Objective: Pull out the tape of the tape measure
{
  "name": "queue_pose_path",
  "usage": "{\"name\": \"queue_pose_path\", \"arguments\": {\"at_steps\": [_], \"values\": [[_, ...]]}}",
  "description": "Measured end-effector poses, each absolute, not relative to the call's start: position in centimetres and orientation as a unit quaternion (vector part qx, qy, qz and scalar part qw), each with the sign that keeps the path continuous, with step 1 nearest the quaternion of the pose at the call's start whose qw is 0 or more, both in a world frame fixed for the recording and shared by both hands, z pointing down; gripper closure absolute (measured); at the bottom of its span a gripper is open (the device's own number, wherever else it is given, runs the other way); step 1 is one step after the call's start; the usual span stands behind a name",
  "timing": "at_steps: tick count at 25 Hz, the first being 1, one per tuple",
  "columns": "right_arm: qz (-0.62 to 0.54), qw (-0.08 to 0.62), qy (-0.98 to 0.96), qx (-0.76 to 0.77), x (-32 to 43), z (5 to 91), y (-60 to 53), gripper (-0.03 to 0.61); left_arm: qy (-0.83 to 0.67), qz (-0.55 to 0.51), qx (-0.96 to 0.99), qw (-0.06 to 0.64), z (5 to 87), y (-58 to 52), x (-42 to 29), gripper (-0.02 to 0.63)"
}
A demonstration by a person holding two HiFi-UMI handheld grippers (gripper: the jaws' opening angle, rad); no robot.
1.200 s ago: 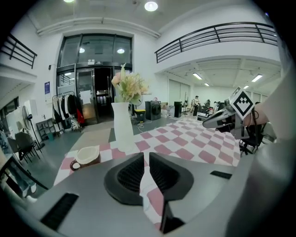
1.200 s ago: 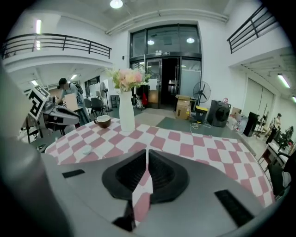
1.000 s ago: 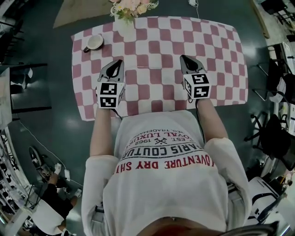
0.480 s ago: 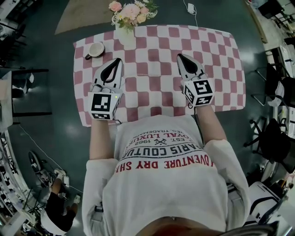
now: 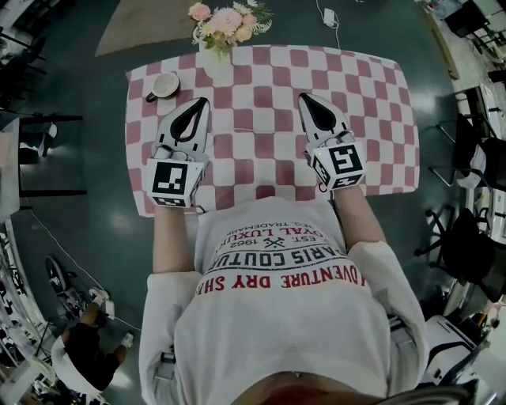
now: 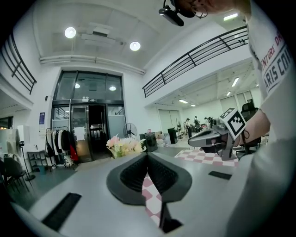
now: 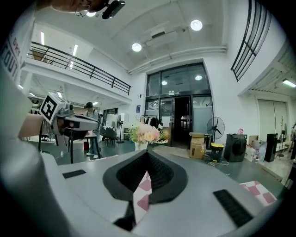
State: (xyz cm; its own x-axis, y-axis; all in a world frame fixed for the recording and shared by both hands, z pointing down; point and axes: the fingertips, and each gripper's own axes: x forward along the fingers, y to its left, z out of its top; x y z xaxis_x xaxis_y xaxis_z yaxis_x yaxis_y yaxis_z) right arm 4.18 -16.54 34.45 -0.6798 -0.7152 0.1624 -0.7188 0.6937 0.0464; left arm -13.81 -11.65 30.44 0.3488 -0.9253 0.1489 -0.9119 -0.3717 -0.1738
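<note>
No tape measure shows in any view. My left gripper hangs above the left half of the pink-and-white checked tablecloth, jaws pressed together with nothing between them. My right gripper hangs above the right half, also shut and empty. In the left gripper view the shut jaw tips point nearly level across the room, and the right gripper shows off to the side. The right gripper view shows its own shut tips and the left gripper at the left. Only slivers of checked cloth show below the jaws.
A cup on a saucer stands at the table's far left corner. A vase of pink flowers stands at the far edge. Office chairs crowd the floor at the right. Another person crouches at the lower left.
Both grippers have risen from close to the cloth and tipped up toward level. Their marker cubes now look larger. The jaws stayed shut and empty.
</note>
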Motion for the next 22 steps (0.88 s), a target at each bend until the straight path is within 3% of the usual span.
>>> {"name": "queue_pose_path", "arguments": {"at_steps": [22], "values": [[0.018,0.078,-0.921,0.381,4.1,34.7,-15.0,0.552,0.562,-0.107,-0.82,0.016,30.8,-10.3,-13.8,0.597]]}}
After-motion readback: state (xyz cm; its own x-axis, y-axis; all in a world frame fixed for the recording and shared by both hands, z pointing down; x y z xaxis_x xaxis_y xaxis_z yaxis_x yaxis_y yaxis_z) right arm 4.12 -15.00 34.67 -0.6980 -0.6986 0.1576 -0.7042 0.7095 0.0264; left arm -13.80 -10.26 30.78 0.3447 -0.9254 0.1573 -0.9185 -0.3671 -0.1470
